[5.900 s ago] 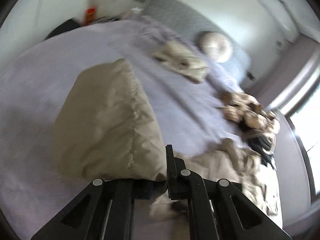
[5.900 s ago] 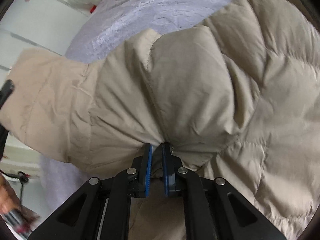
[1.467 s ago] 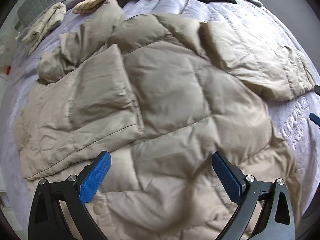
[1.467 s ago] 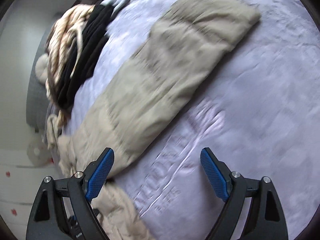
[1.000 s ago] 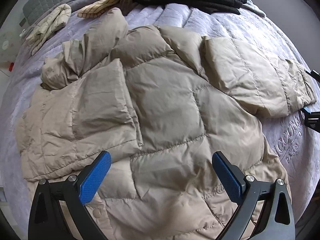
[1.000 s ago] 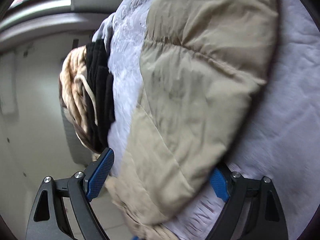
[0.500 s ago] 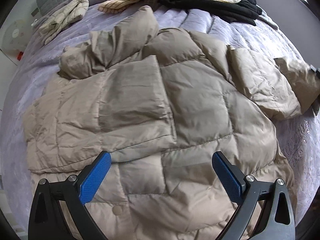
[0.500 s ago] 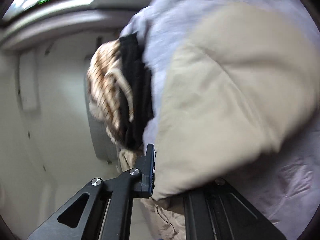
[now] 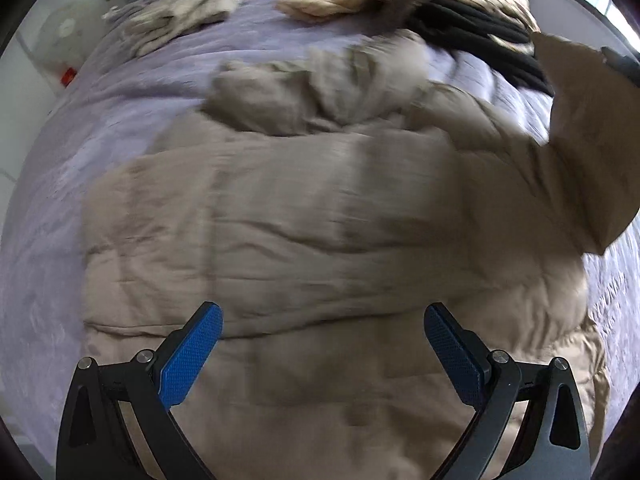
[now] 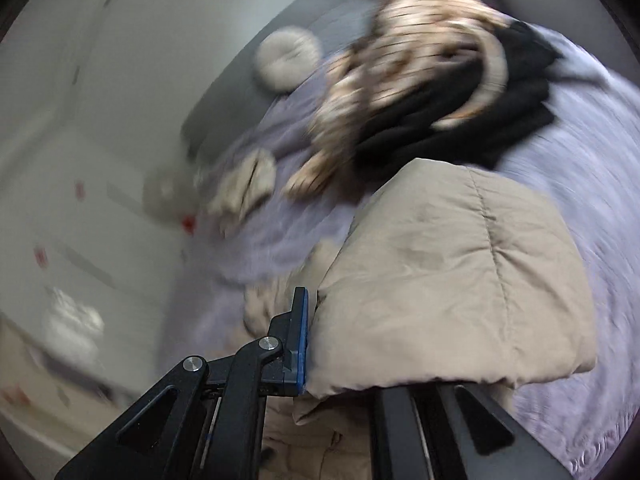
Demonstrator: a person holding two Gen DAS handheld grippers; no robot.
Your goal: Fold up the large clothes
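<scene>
Since half a second ago the sleeve (image 10: 448,280) has come up off the bed: my right gripper (image 10: 344,360) is clamped on its cuff end, and in the left wrist view that sleeve (image 9: 580,160) now hangs raised at the right edge above the jacket body. One blue pad (image 10: 302,336) presses against the fabric on its left side; the other finger is hidden beneath the padded cloth, so I see the jaws pinched on the sleeve with the cloth bulging over them.

My left gripper (image 9: 320,356) is spread wide and holds nothing, its two blue pads (image 9: 188,360) hovering over the lower part of the beige puffer jacket (image 9: 320,220). The jacket lies spread flat on the lavender bed cover (image 9: 48,200), its hood bunched at the far end. Beyond it lie a black garment (image 10: 460,120) and a striped tan one (image 10: 400,60), touching each other. Both views are motion-blurred.
</scene>
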